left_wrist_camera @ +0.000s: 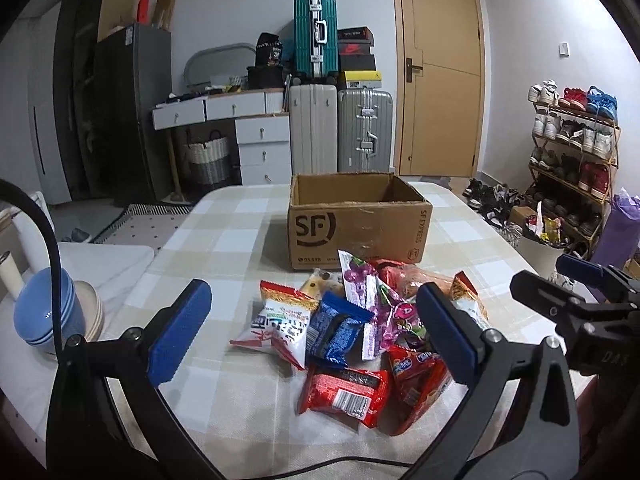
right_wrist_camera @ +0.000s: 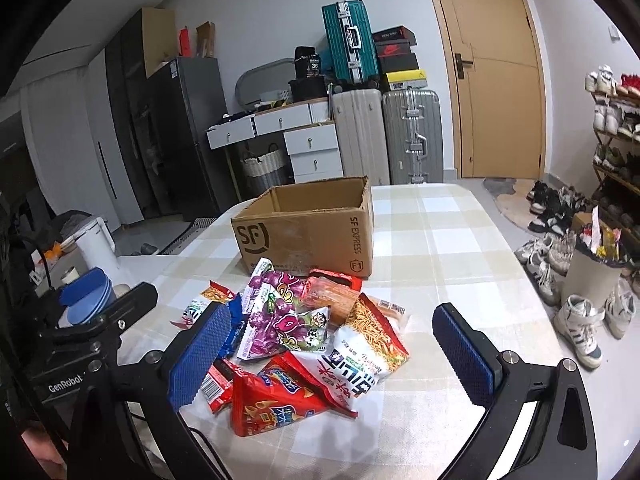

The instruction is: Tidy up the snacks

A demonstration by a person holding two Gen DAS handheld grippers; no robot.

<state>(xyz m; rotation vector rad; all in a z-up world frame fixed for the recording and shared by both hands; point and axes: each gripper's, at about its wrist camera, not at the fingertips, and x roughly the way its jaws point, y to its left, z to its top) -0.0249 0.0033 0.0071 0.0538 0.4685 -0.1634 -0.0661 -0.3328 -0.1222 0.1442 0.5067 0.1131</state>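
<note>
A heap of snack packets (left_wrist_camera: 352, 332) lies on the checked tablecloth, in front of an open cardboard box (left_wrist_camera: 360, 224) marked SF. The heap holds a blue packet (left_wrist_camera: 336, 328), a red packet (left_wrist_camera: 344, 392), a white noodle-snack packet (left_wrist_camera: 276, 320) and a purple grape bag (left_wrist_camera: 358, 280). My left gripper (left_wrist_camera: 312, 288) hovers open over the near side of the heap, holding nothing. In the right wrist view my right gripper (right_wrist_camera: 332, 308) is also open and holding nothing, above the same heap (right_wrist_camera: 304, 332), with a red triangular packet (right_wrist_camera: 272, 400) nearest. The box (right_wrist_camera: 304, 232) looks empty from here.
Stacked blue bowls (left_wrist_camera: 44, 312) and a white kettle (right_wrist_camera: 96, 248) stand on a side surface to the left. Suitcases (left_wrist_camera: 340, 132), drawers and a door line the far wall. A shoe rack (left_wrist_camera: 572, 152), loose shoes and a full bin (right_wrist_camera: 596, 276) are to the right of the table.
</note>
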